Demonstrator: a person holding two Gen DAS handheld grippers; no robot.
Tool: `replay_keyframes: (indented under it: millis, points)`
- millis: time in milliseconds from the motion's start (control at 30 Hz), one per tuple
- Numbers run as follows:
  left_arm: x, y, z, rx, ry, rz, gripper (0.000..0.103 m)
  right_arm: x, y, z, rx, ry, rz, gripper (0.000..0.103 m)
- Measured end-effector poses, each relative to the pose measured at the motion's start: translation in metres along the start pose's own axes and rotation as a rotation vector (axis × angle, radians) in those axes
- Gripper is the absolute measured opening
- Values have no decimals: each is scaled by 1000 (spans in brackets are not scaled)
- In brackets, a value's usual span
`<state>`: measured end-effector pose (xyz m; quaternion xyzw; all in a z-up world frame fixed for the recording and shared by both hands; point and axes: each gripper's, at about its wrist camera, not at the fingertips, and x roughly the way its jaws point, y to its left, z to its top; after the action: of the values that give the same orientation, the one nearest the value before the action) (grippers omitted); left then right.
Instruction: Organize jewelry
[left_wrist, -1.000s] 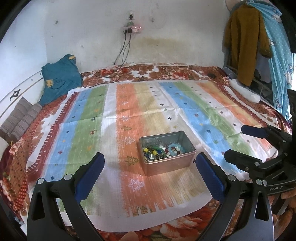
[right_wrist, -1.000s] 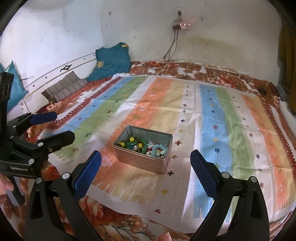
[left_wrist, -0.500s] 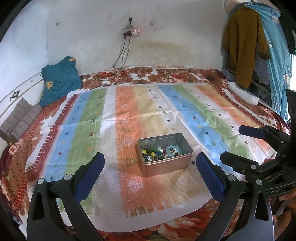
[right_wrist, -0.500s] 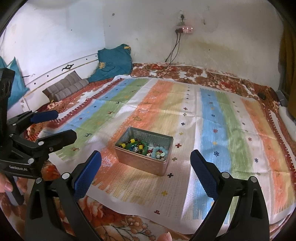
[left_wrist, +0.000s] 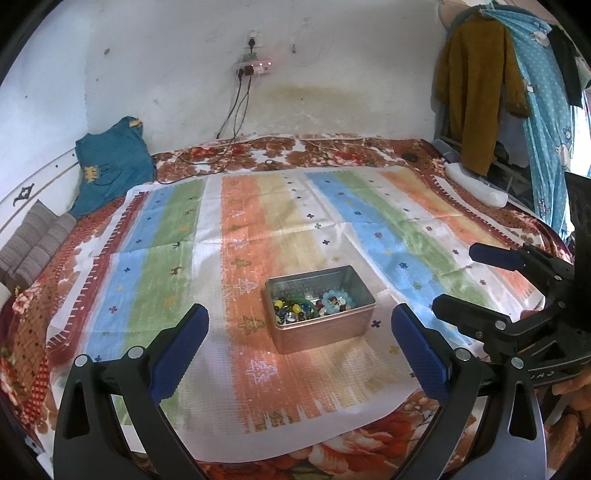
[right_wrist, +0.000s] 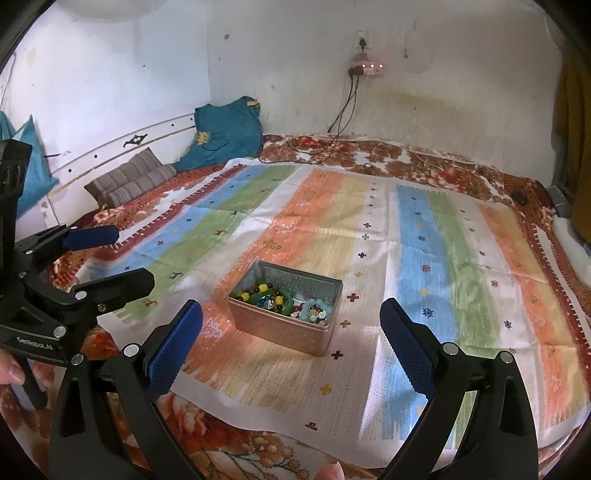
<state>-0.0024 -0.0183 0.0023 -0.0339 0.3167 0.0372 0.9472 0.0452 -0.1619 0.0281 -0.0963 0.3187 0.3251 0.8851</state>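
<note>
A small open metal tin (left_wrist: 325, 334) sits on the striped cloth (left_wrist: 258, 229) on the bed. It holds mixed bead jewelry (left_wrist: 295, 309), including a light blue bead bracelet (left_wrist: 338, 301). The tin also shows in the right wrist view (right_wrist: 284, 328) with the jewelry (right_wrist: 280, 301) inside. My left gripper (left_wrist: 299, 343) is open and empty, held back from the tin on its near side. My right gripper (right_wrist: 291, 343) is open and empty, also short of the tin. Each gripper shows in the other's view: the right gripper (left_wrist: 480, 284) at the right, the left gripper (right_wrist: 107, 258) at the left.
A floral bedsheet (left_wrist: 332, 147) lies under the cloth. A teal garment (left_wrist: 110, 166) and striped pillows (left_wrist: 33, 240) lie at the far left. Charger cables (left_wrist: 229, 122) hang from a wall socket. Clothes (left_wrist: 476, 92) hang at the far right, with a white object (left_wrist: 476, 188) below.
Both grippers have drawn back and tilted up a little, so the tin sits slightly lower and farther in both views. Both stay open. The tin has not moved.
</note>
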Motion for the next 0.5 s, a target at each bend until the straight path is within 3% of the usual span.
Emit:
replay_keyframes:
  millis: [500]
  points:
    - [0,-3,1,-4,8,1,97,-2,1,0,-3,-4,-13,98]
